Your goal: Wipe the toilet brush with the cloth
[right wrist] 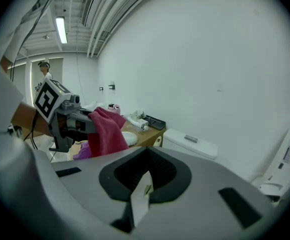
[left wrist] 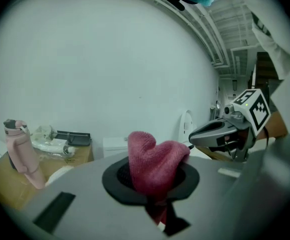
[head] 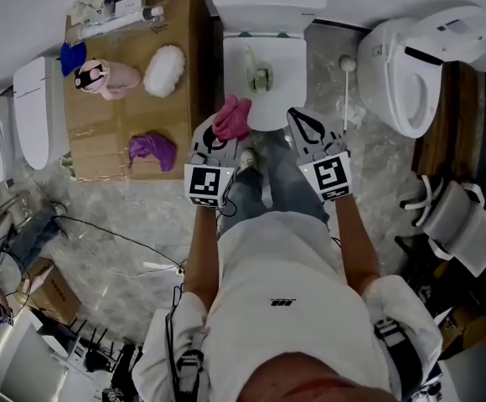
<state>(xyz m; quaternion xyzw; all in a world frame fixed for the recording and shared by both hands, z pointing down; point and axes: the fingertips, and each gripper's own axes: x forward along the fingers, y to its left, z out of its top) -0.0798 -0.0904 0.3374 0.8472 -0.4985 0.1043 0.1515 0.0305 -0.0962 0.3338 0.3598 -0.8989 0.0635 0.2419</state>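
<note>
A pink cloth (head: 232, 117) hangs bunched from my left gripper (head: 220, 134), which is shut on it just in front of the white toilet's bowl (head: 264, 65). In the left gripper view the cloth (left wrist: 155, 164) stands up out of the jaws and hides them. The toilet brush (head: 344, 90), white with a thin handle, stands on the floor right of the bowl. My right gripper (head: 300, 121) is shut with nothing in it, a little left of the brush and apart from it. In the right gripper view the left gripper (right wrist: 67, 121) with the cloth (right wrist: 107, 131) shows to the left.
A cardboard-topped table (head: 100, 141) stands left of the toilet. It bears a pink bottle (head: 105, 78), a white fluffy pad (head: 164, 70) and a purple cloth (head: 152, 149). A second toilet (head: 415, 57) stands at the right, and cables (head: 117, 241) lie on the floor.
</note>
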